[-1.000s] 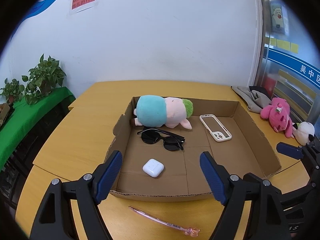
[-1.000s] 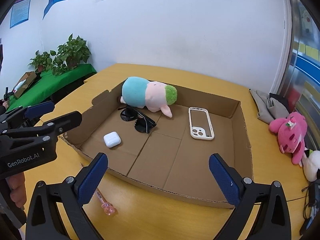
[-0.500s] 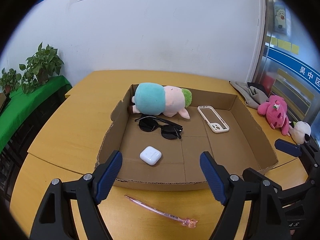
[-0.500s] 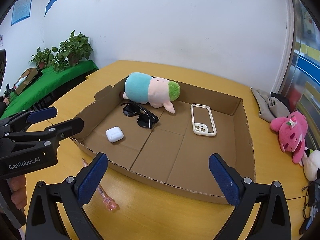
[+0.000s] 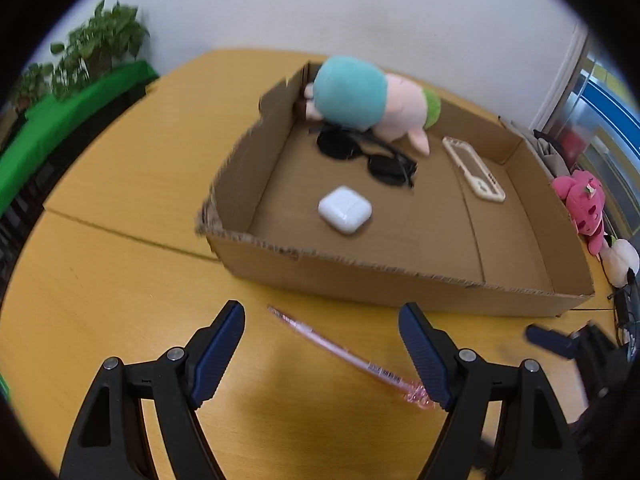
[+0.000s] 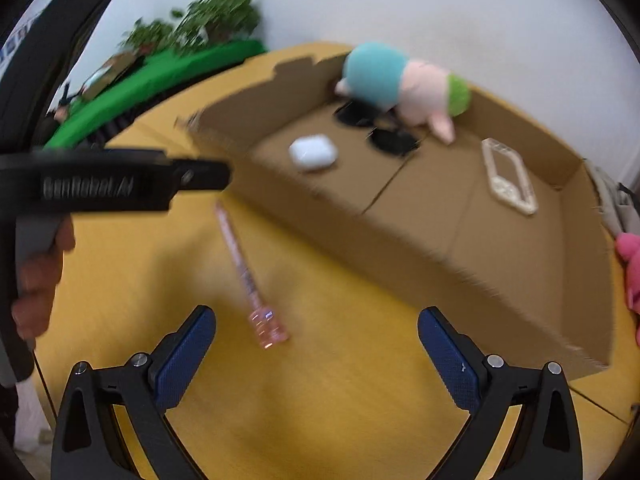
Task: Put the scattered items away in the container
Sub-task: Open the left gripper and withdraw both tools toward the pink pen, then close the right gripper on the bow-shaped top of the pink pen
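A pink pen [image 5: 352, 356] lies on the wooden table in front of the cardboard box [image 5: 360, 276]; it also shows in the right wrist view [image 6: 250, 272]. The box [image 6: 400, 248] holds a plush pig [image 5: 368, 100], black sunglasses [image 5: 368, 156], a white earbud case [image 5: 345, 209] and a phone case [image 5: 474, 170]. My left gripper [image 5: 322, 344] is open and empty just above the pen. My right gripper [image 6: 316, 344] is open and empty, with the pen's end a little left of its middle. The left gripper's body [image 6: 112, 184] shows at the left in the right wrist view.
A pink plush toy [image 5: 584, 204] and a white plush [image 5: 620, 260] lie on the table right of the box. Grey cloth [image 6: 616, 204] lies behind the box's right corner. Potted plants [image 5: 96, 48] stand on a green-covered bench at the far left.
Both grippers have tilted down and moved toward the pen in front of the box. The pen now lies between the left gripper's fingers in view. Both stay open.
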`<state>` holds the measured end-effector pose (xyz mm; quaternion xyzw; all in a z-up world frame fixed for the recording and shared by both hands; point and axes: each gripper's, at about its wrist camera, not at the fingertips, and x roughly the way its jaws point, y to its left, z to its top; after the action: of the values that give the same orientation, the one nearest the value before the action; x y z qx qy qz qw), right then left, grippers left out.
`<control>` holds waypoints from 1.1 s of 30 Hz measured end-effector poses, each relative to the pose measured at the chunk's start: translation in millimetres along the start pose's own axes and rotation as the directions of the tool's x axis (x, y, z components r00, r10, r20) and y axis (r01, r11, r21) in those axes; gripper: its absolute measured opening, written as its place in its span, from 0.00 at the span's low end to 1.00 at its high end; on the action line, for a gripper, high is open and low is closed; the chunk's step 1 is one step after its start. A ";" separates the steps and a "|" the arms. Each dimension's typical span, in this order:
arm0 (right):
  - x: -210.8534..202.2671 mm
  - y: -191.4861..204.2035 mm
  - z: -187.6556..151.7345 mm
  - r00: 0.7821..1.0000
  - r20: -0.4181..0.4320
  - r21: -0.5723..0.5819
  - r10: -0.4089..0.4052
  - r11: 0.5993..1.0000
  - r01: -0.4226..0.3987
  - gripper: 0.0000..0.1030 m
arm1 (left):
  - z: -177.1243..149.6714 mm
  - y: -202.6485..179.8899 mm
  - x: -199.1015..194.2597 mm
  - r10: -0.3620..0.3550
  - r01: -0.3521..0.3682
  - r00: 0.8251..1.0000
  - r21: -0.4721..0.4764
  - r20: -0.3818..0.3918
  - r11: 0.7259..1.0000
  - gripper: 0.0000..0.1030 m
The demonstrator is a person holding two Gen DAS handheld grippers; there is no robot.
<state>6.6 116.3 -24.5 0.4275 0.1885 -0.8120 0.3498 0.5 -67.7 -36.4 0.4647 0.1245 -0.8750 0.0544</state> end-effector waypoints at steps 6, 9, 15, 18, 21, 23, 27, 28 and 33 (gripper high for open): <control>33.7 12.6 -0.5 0.996 -0.047 -0.036 0.074 0.997 -0.076 0.88 | -6.8 13.1 25.9 -0.049 0.041 0.993 -0.073 -0.110 0.996 0.76; 47.4 9.3 0.4 0.988 -0.080 0.000 0.132 0.991 -0.133 0.71 | -9.2 17.8 33.9 -0.097 0.081 0.985 -0.109 -0.146 0.991 0.67; 49.5 18.0 -0.4 0.991 -0.095 -0.038 0.097 0.994 -0.101 0.27 | -13.0 24.2 48.7 -0.125 0.095 0.973 -0.157 -0.195 0.983 0.53; 46.6 21.7 -5.8 0.992 -0.097 -0.034 0.075 0.996 -0.079 0.26 | -12.9 26.2 48.5 -0.131 0.098 0.973 -0.171 -0.192 0.980 0.47; 43.6 25.0 -10.6 0.993 -0.096 -0.004 0.068 0.998 -0.069 0.24 | -13.7 25.6 47.9 -0.132 0.100 0.974 -0.171 -0.185 0.980 0.46; 41.4 26.5 -13.9 0.992 -0.091 0.032 0.090 0.996 -0.087 0.22 | -13.6 23.9 49.2 -0.145 0.113 0.972 -0.173 -0.186 0.978 0.45; 39.1 28.4 -18.6 0.988 -0.069 0.092 0.136 0.987 -0.129 0.22 | -13.8 19.1 51.8 -0.189 0.152 0.962 -0.186 -0.198 0.971 0.45; 38.7 28.2 -19.2 0.987 -0.063 0.106 0.147 0.985 -0.140 0.22 | -14.1 17.2 52.4 -0.198 0.161 0.960 -0.186 -0.201 0.969 0.44; 35.2 26.5 -21.9 0.976 -0.031 0.154 0.214 0.966 -0.207 0.22 | -15.0 12.0 54.9 -0.201 0.163 0.958 -0.189 -0.204 0.968 0.30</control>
<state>24.6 97.1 -66.1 0.4890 0.0887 -0.7718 0.3966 -15.8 -74.1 -91.9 0.5393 0.2464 -0.8053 -0.0011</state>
